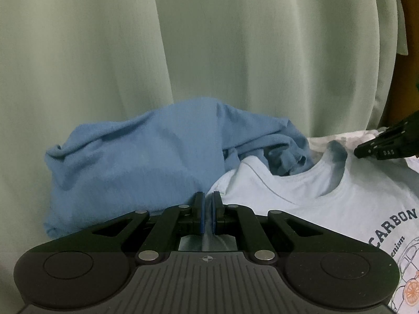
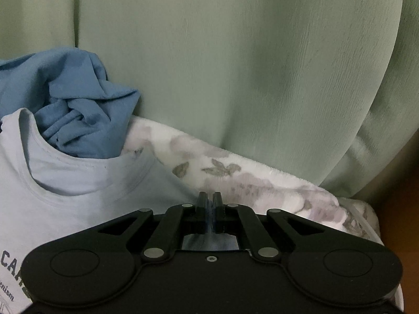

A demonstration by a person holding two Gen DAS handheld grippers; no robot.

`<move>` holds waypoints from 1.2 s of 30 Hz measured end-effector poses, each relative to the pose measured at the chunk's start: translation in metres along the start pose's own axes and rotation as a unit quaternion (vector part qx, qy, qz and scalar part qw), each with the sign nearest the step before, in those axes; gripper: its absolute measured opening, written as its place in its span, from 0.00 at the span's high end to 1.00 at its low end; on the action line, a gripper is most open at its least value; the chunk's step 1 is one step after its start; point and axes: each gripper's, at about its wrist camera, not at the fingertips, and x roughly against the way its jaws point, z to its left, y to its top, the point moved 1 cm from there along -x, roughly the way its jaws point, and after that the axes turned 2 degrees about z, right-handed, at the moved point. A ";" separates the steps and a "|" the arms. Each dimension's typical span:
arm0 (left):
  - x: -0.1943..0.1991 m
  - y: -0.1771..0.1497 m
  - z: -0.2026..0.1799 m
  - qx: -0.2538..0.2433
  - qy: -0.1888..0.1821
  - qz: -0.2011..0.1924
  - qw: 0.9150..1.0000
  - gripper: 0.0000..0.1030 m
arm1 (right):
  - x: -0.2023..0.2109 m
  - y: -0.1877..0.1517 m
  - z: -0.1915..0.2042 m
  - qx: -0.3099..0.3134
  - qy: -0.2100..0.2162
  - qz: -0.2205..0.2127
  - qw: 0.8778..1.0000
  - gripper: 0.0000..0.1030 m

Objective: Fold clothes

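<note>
My left hand-held gripper pinched pale tee at shoulder; my right hand-held gripper clamped opposite shoulder. Tee lay spread between both, likely held for folding. Crumpled blue garment heaped just beyond, against green curtain.

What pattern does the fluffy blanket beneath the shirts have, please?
The white fleece blanket carries a faded grey-lilac floral and leaf print, clearest in the right wrist view.

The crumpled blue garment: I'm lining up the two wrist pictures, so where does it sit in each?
Left wrist view: crumpled blue garment, centre-left, behind the pale printed T-shirt.
Right wrist view: crumpled blue garment, upper left, bunched above the T-shirt's neckline.
Shared landmark: the T-shirt's collar, with the green curtain behind.
</note>
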 end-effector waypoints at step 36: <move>0.093 0.001 -0.034 0.022 -0.010 -0.026 0.999 0.24 | 0.130 -0.057 -0.003 -0.003 0.040 -0.055 0.998 0.46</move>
